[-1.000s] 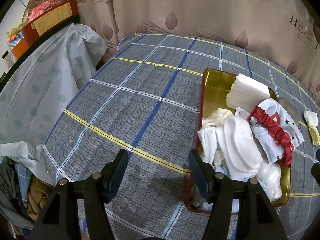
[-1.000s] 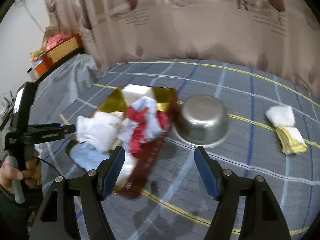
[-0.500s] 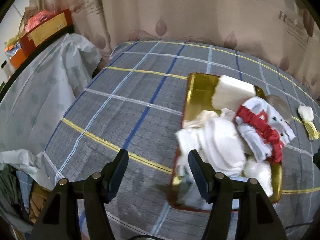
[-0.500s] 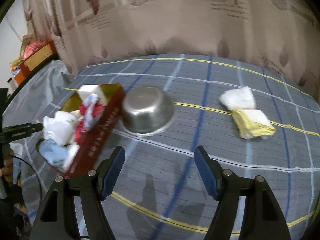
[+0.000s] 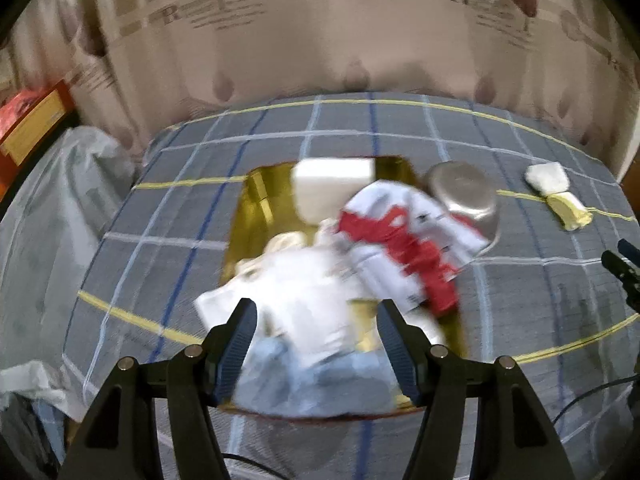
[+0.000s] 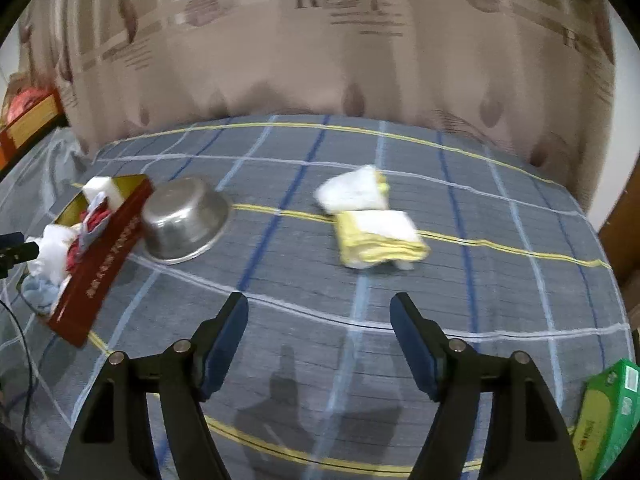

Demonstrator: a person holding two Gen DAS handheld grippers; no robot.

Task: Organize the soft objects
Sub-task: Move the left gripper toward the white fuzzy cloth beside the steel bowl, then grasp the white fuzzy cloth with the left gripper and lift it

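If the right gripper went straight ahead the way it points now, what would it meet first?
Probably the folded yellow-and-white cloth lying on the checked grey bedcover; the right gripper is open and only bare cover lies between. Depth is uncertain.

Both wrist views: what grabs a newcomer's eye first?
The gold tin tray, heaped with white cloths and a red-and-white garment, fills the middle of the left wrist view, just ahead of the open left gripper. In the right wrist view a steel bowl sits right beside the tray's red wall, and a folded yellow-and-white cloth pile lies alone on the plaid cover, ahead of the open right gripper.
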